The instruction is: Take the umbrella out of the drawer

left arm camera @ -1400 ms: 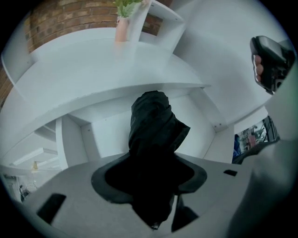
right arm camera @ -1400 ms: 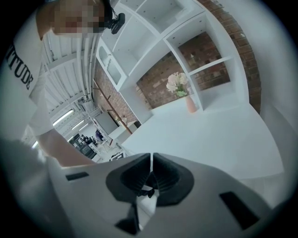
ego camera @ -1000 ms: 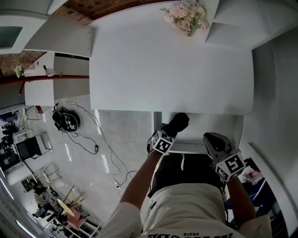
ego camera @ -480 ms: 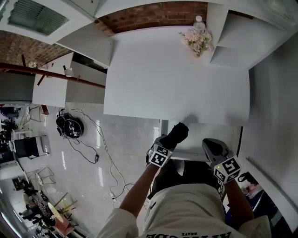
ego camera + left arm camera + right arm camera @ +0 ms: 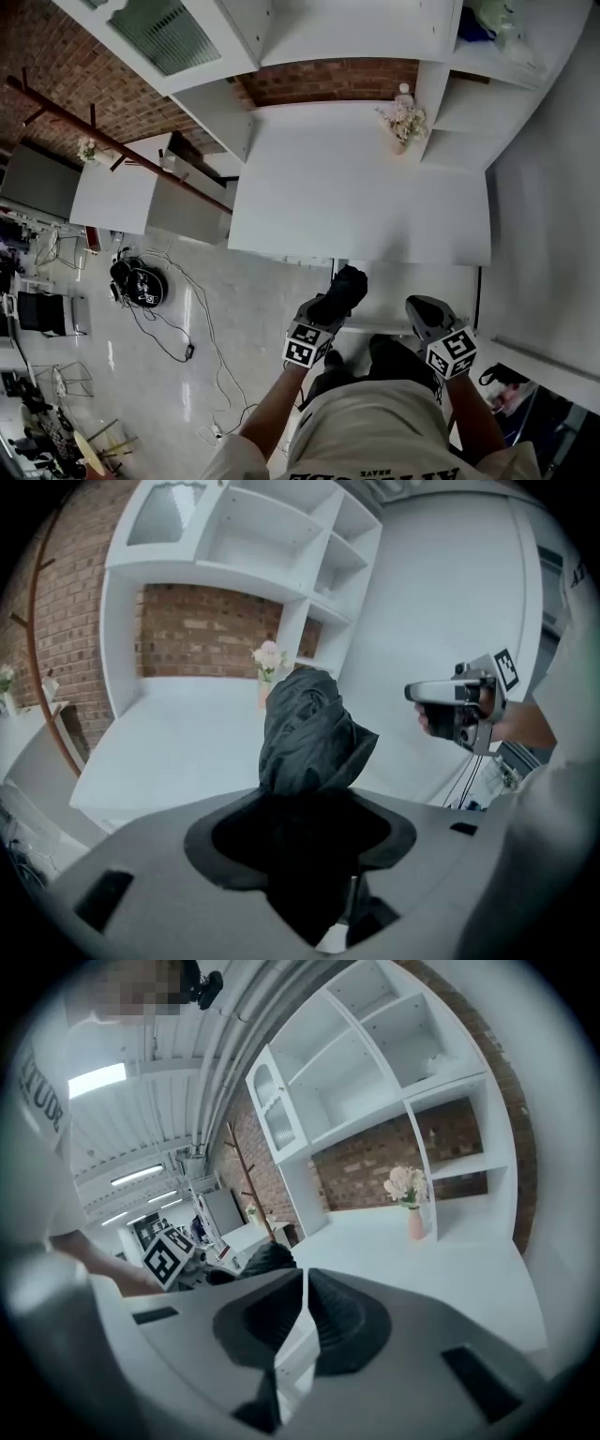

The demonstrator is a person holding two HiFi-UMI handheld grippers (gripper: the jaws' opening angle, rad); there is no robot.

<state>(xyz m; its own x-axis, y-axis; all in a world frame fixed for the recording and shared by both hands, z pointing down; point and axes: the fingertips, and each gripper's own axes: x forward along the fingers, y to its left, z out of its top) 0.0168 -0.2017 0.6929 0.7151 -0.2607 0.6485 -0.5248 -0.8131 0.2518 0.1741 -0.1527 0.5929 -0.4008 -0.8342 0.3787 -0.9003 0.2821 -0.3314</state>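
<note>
While left tongs (image 5: pixel 325 316) clasp the half-hidden black umbrella (image 5: pixel 305 728), right tongs (image 5: pixel 302 1286) sit clenched.

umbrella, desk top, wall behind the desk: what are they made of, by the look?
The umbrella looks like thin black woven fabric, likely nylon or polyester: creased folds with a faint sheen. The desk top looks like smooth matte white board, probably laminate or paint; no grain shows. The back wall is bare red-brown brick with visible mortar lines.
</note>
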